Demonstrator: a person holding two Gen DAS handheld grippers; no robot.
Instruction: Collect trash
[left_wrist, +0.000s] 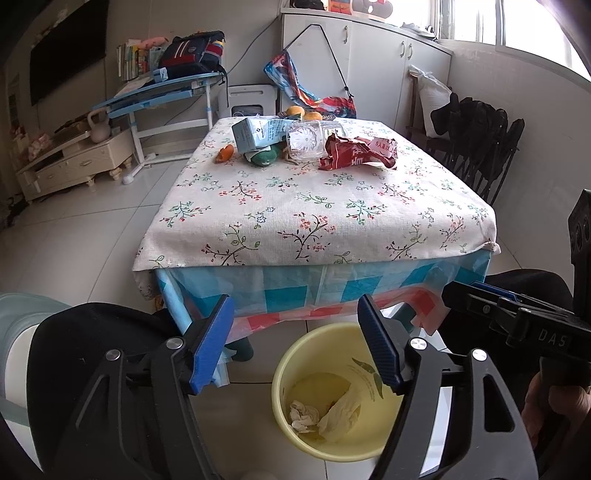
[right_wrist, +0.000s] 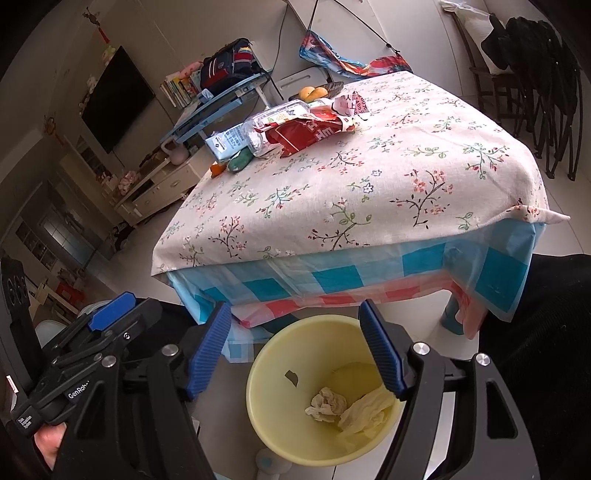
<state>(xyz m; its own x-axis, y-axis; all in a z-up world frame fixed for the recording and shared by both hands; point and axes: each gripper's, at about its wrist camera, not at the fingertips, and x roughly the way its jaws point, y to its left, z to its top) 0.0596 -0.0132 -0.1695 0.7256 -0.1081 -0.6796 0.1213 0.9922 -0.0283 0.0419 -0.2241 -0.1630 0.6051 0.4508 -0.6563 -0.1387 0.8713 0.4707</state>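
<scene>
Bare tablecloth (left_wrist: 314, 218) near edge, bin (left_wrist: 291, 369) below, both claws (left_wrist: 295, 345) (right_wrist: 295, 347) apart, empty.

my own right finger (left_wrist: 380, 350) covers part of the yellow bin (left_wrist: 295, 354) rim, and the crumpled tissues (left_wrist: 304, 415) hide its bottom. the red wrapper (left_wrist: 356, 151) print is too small to read. the carton (left_wrist: 258, 133) hides most of the green thing (left_wrist: 264, 157) beneath it.
</scene>
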